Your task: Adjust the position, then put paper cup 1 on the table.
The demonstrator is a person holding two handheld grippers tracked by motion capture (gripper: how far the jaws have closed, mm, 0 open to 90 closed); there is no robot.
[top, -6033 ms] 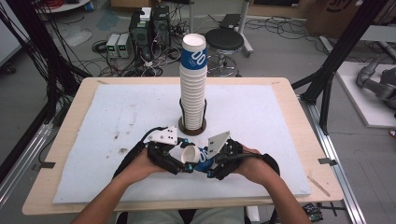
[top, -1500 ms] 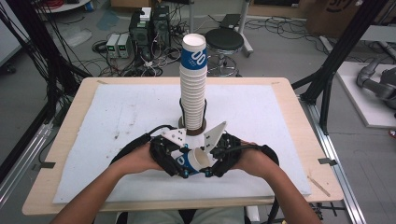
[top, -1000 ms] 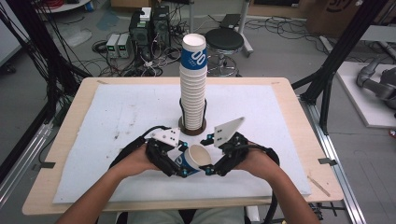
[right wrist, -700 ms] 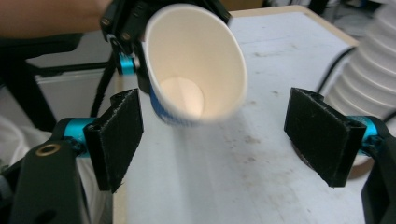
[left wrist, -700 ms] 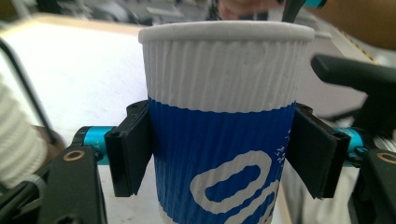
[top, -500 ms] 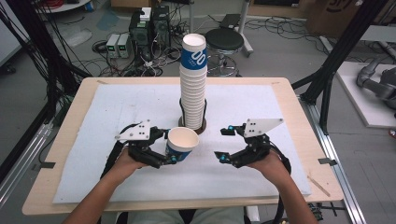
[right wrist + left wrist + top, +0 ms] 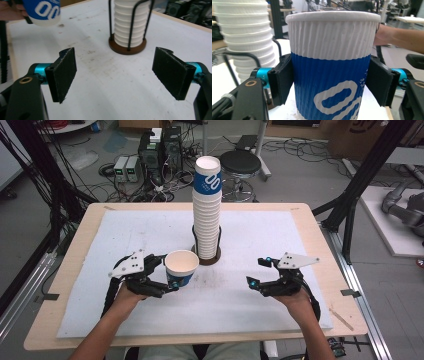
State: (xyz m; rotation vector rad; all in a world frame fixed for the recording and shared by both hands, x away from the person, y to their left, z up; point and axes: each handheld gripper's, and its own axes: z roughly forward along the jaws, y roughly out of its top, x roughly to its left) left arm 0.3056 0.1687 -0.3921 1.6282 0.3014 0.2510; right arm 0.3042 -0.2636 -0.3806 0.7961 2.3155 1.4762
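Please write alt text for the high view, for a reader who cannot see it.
The left claw grips an upright blue-and-white paper cup beside a tall stack of cups in a wire holder on the white mat. The right claw is open and empty, apart to the right.

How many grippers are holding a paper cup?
1. The left gripper holds the single cup left of the cup stack; the right gripper is empty.

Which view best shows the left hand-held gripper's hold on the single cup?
Left gripper view: both pads press the single cup at its blue band. High view shows its open rim beside the stack; right gripper view catches just its bottom.
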